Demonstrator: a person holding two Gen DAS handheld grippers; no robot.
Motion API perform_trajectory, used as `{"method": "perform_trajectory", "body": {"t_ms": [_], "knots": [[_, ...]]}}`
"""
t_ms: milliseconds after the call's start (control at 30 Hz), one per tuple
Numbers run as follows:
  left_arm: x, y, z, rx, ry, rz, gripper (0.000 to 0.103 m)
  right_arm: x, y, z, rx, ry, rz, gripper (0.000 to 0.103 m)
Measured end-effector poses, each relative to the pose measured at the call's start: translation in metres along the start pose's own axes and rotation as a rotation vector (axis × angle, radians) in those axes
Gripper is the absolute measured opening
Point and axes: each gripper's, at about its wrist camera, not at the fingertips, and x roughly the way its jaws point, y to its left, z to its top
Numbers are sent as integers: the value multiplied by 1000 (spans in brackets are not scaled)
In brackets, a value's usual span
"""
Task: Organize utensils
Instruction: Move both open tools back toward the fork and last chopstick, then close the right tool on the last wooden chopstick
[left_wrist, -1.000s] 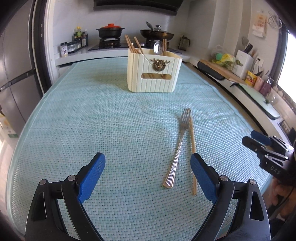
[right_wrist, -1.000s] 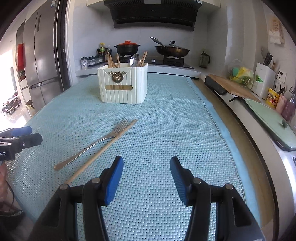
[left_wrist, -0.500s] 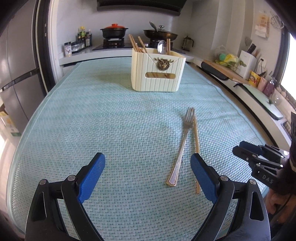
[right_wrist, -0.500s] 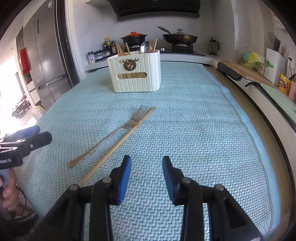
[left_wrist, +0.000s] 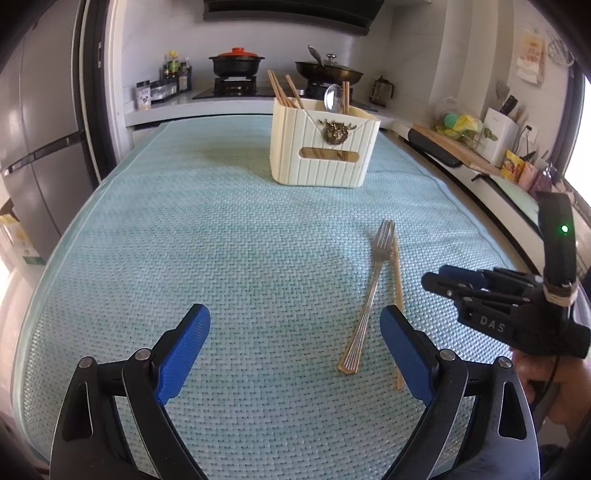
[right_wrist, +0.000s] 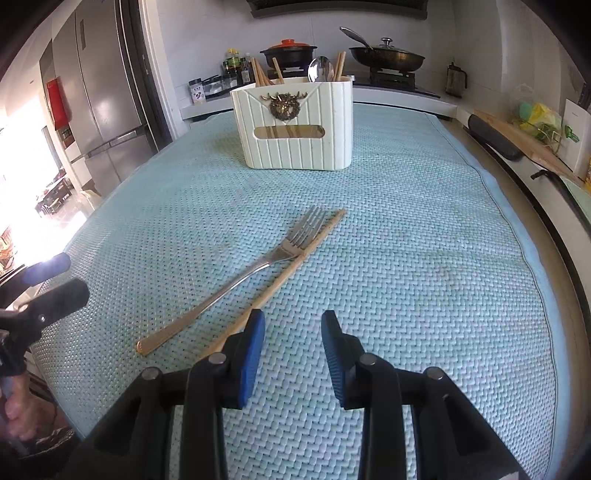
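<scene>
Fork (right_wrist: 236, 278) and a single wooden chopstick (right_wrist: 284, 275) lie side by side on the woven teal mat (right_wrist: 424, 258), their long axes nearly parallel; in the right wrist view both run from about 7 o'clock up to 1 o'clock, the fork's tines aimed toward the holder and its gold-tipped handle nearest the viewer. The chopstick touches the fork's head on its right side. Farther along the mat at 12 o'clock stands the cream ribbed utensil holder (right_wrist: 295, 125), upright, with more chopsticks and a spoon (right_wrist: 320, 69) sticking out of its top; the mat between it and the fork is bare. The right gripper (right_wrist: 291, 347) hangs low over the mat with its blue pads parted a little and nothing between them, the left pad (right_wrist: 251, 350) just over the chopstick's near end. The left gripper (left_wrist: 295, 350) is spread wide and empty, the fork's handle lying between its pads toward 1 o'clock. Behind, a stove carries a black pot with a red lid (right_wrist: 290, 51) and a lidded pan (right_wrist: 386, 55).
</scene>
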Motion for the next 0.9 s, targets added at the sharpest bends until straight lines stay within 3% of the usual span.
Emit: {"method": "perform_trajectory", "body": {"t_ms": [167,333,533,767,867,900], "knots": [[-1,0,-2,1,3,6,94,26,1,22,3,13,10,32],[-1,1,-5,7,11,12,94,54,0,29,-7,82,-17,13],[9,0,-6,15,47,-11,94,41,-27,16,73,86,-77,12],[49,-36,22,132,146,-168,94,19,-55,-2,66,97,-171,13],[78,-56,39,190,180,-199,94,11,-63,-9,76,87,-156,21],[90,-63,43,205,196,-194,94,8,-64,-12,83,81,-155,29]]}}
